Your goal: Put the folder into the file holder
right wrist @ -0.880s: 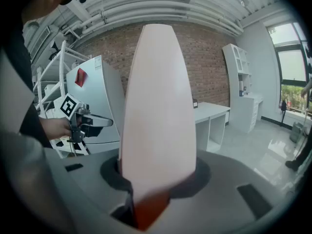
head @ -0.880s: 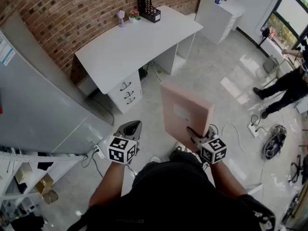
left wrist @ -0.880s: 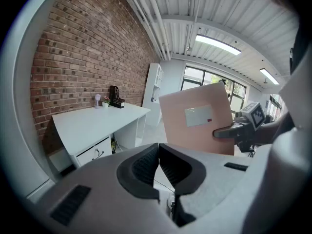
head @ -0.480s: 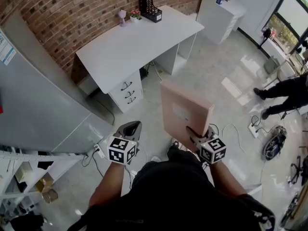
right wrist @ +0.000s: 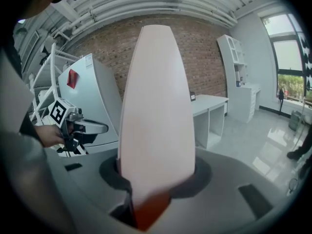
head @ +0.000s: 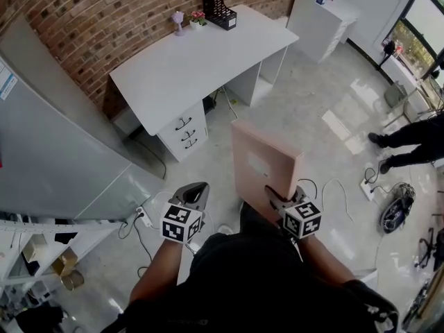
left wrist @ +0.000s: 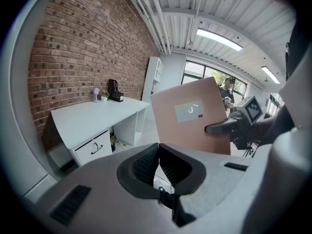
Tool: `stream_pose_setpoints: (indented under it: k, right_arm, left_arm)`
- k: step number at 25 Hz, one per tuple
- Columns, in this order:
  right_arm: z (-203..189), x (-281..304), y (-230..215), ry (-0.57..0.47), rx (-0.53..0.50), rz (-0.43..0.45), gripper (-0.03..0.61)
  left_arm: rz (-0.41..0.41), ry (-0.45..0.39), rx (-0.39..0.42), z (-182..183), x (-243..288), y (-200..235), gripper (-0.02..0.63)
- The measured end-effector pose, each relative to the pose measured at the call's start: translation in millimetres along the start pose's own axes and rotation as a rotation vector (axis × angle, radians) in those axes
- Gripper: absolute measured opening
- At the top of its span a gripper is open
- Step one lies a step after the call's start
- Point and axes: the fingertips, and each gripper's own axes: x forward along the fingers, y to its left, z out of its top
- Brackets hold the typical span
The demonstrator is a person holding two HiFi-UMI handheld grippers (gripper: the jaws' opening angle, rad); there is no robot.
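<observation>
Your right gripper (head: 279, 200) is clamped on the lower edge of the pale pink flat cardboard folder (head: 262, 159). You hold it upright in the air above the floor, at about 1 o'clock from your body in the head view. Your left gripper (head: 195, 191) has its jaws closed together with nothing between them. Well apart at 12 o'clock, the black mesh file holder (head: 218, 5) stands on the far corner of the white counter (head: 180, 68), near a small potted flower (head: 198, 19)
</observation>
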Motion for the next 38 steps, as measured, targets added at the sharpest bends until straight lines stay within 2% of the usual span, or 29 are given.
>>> stream_pose_setpoints:
  k: [3, 13, 16, 19, 26, 32, 38]
  right_arm:
    - [6.0, 7.7, -10.9, -0.012, 0.030, 0.009, 0.172]
    - [57.9, 38.7, -75.4, -0.053, -0.025, -0.002, 0.172]
    - [76.9, 60.1, -102.3, -0.066, -0.024, 0.015, 0.172]
    - [106.7, 81.9, -130.8, -0.094, -0.025, 0.034, 0.172]
    - [175.9, 106.7, -198.1, -0.146, -0.121, 0.080, 0.172]
    - [197.1, 123.9, -251.6, -0.152, -0.089, 0.091, 0.172]
    - [201.8, 134.0, -270.9, -0.145, -0.055, 0.106, 0.172]
  left_arm:
    - [-0.006, 0.002, 0.006, 6.7, 10.0, 2.5, 0.005]
    - [-0.021, -0.013, -0.001, 60.2, 76.9, 19.0, 0.005]
    - [-0.023, -0.018, -0.025, 82.8, 105.3, 27.3, 0.005]
    - [-0.006, -0.020, -0.007, 110.6, 135.8, 39.4, 0.005]
    - [0.020, -0.054, 0.032, 180.1, 210.5, 51.0, 0.005]
    - [0.014, -0.026, 0.044, 202.1, 266.3, 40.3, 0.005]
    - [0.019, 0.033, 0.061, 205.6, 280.9, 39.3, 0.005]
